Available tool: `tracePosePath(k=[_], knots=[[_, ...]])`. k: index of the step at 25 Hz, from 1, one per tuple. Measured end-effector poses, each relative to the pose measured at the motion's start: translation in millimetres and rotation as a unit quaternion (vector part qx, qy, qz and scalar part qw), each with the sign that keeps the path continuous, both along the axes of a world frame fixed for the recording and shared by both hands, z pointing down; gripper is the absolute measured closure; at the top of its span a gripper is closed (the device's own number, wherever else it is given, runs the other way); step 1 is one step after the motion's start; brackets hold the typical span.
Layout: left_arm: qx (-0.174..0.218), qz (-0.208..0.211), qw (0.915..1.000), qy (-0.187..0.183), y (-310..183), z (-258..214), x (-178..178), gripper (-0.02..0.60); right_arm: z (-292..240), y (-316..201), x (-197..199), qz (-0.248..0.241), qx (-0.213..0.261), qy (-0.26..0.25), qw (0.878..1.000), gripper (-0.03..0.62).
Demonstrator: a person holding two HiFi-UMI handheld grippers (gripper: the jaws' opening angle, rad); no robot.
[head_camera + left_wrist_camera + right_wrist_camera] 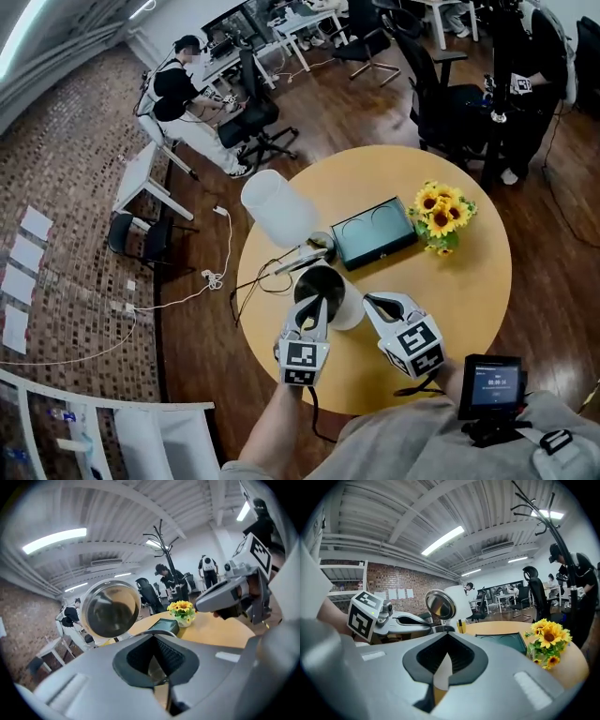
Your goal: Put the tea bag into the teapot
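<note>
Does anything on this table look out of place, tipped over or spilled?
Only the lid: it is off the teapot, held tilted on edge above the table by the left gripper. Nothing looks spilled or damaged.

Teapot (349, 314) mostly hidden behind left claw (314, 305); phone screen (493, 382) text illegible.

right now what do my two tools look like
The left tool and right tool are light grey shells with black pads, each bearing a white cube of black square markers. A black cable trails from the left one.
</note>
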State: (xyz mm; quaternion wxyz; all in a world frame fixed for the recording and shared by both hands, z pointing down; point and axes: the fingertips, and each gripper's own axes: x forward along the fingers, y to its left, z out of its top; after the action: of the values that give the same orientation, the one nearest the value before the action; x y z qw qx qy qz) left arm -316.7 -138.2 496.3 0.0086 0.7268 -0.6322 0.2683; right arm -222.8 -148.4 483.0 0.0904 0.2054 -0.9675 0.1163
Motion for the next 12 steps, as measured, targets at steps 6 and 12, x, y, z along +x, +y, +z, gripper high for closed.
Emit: tracePosePath(k=[6,12], knots=[[0.035,-0.058,0.995,0.073,22,-8,20,0.581,-3,11,9,-0.047,0.006,0.004,0.999,0.588],[0.067,-0.094,0.9816,0.152,54,-17,36,0.581,-7,31,9,-0.082,0.015,-0.003,0.997,0.588]])
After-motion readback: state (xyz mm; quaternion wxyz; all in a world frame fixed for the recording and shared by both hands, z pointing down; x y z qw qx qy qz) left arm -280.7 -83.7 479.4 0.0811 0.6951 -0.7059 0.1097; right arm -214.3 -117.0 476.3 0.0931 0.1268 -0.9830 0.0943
